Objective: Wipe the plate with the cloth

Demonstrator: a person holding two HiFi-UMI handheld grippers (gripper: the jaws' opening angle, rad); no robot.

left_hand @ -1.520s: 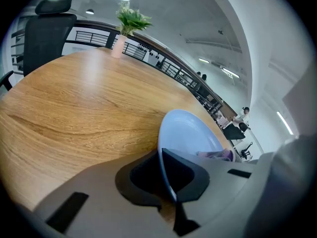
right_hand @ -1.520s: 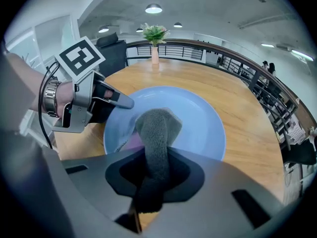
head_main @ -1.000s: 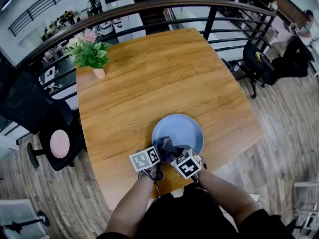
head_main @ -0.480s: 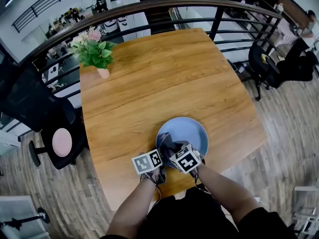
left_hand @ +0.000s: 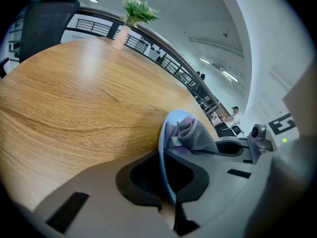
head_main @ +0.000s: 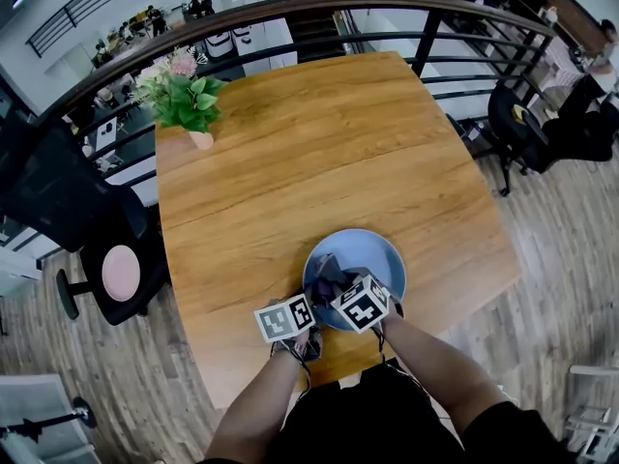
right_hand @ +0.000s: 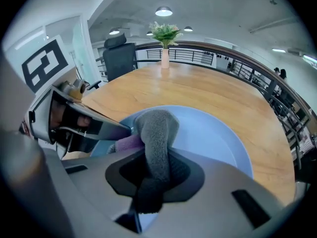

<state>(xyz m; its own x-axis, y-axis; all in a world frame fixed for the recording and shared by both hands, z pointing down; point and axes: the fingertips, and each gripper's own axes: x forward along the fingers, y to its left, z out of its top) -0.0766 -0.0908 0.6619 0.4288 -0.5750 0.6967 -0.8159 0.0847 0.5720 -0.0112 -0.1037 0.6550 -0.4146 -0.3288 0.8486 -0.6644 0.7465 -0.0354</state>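
Progress is looking partial, judging from how things are lying: the left tongs (left_hand: 167,182) are clamping the near rim of the round pale-blue plate (head_main: 375,255), their jaws closed on its thin edge and steadying it. The right tongs (right_hand: 154,180) are gripping the grey fuzzy cloth (right_hand: 156,125), which is bunching between their jaws and hanging down onto the plate's surface. The cloth is resting on the near-left part of the plate, just beside the clamped rim, with a lilac fold showing under the grey. The far and right parts of the plate are lying bare and looking smooth and unmarked, though I cannot tell whether they are already wiped or waiting their turn. So the wiping seems to be in hand, with the far half probably remaining to be covered. The plate is sitting on the wooden tabletop (head_main: 309,143) near the person's own edge, so the left tongs are working close to the drop, and sweeping away from the body is looking safer than pulling toward it. Beyond the plate the tabletop is offering wide room, with the green plant in a pink pot (head_main: 182,104) standing well apart at the far-left corner. The two tongs are sitting almost touching in the head view, so the tightest spot is lying between them, and the right one is finding more freedom toward the far and right side. The dark metal railing (head_main: 387,13) and the black office chair (head_main: 58,201) are standing off the tabletop, away from any stroke.
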